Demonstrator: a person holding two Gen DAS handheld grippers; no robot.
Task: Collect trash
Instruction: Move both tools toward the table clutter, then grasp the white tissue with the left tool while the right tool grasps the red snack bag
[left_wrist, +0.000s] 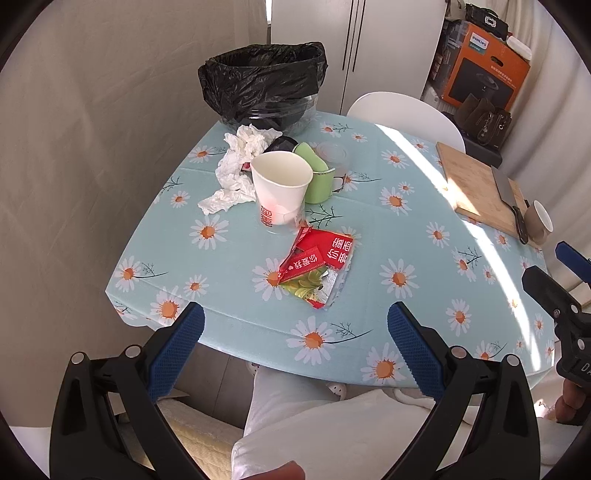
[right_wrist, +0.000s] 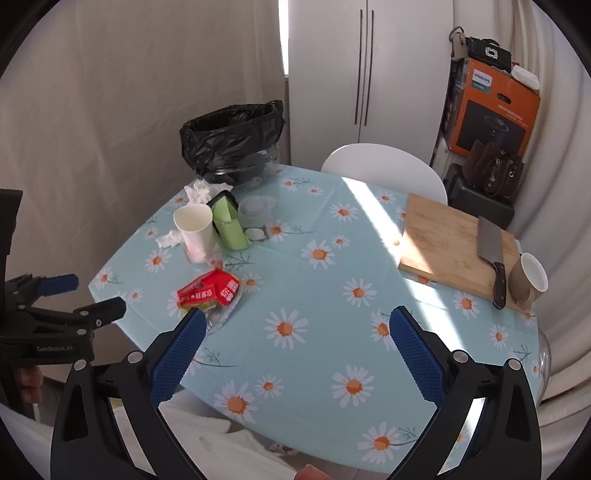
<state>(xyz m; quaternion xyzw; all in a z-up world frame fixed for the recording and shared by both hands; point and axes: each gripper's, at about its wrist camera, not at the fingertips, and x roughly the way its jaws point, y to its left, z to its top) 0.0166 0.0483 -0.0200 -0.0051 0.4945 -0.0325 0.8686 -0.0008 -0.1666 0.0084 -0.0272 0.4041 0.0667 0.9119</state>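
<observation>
Holding both grippers off the near edge of the table (left_wrist: 424, 236), nothing in either. Left gripper (left_wrist: 295, 325): jaws wide open, empty. Right gripper (right_wrist: 297, 328): jaws wide open, empty as well. Each one shows at the edge of the other's view.

Trash count as I see it:
- 1 red snack wrapper (left_wrist: 317, 267), torn open, lying flat on the table just ahead of the left gripper.
- 1 white paper cup (left_wrist: 280, 190), upright, red print near its base, just behind the wrapper.
- 1 clump of crumpled white tissue (left_wrist: 236, 171), left of the cup and touching it; a loose bit (right_wrist: 168, 238) shows in the right wrist view, can't tell if it is a separate piece.
- 1 green mug-like container (left_wrist: 319, 177), tilted, leaning against the cup's right side, with a dark object tucked behind it.
- 1 clear plastic lid or cup (left_wrist: 332, 153) behind the green one, hard to make out.

Bin: 1 clear bin with a black bag liner (left_wrist: 262, 86) at the far left corner of the table, tissue right at its foot.

Not trash, on the right side: 1 wooden cutting board (right_wrist: 447, 245), 1 cleaver (right_wrist: 491, 254) lying on it, 1 brown mug (right_wrist: 528, 282) at the board's near corner. 1 white chair (right_wrist: 384, 166) behind the table.
</observation>
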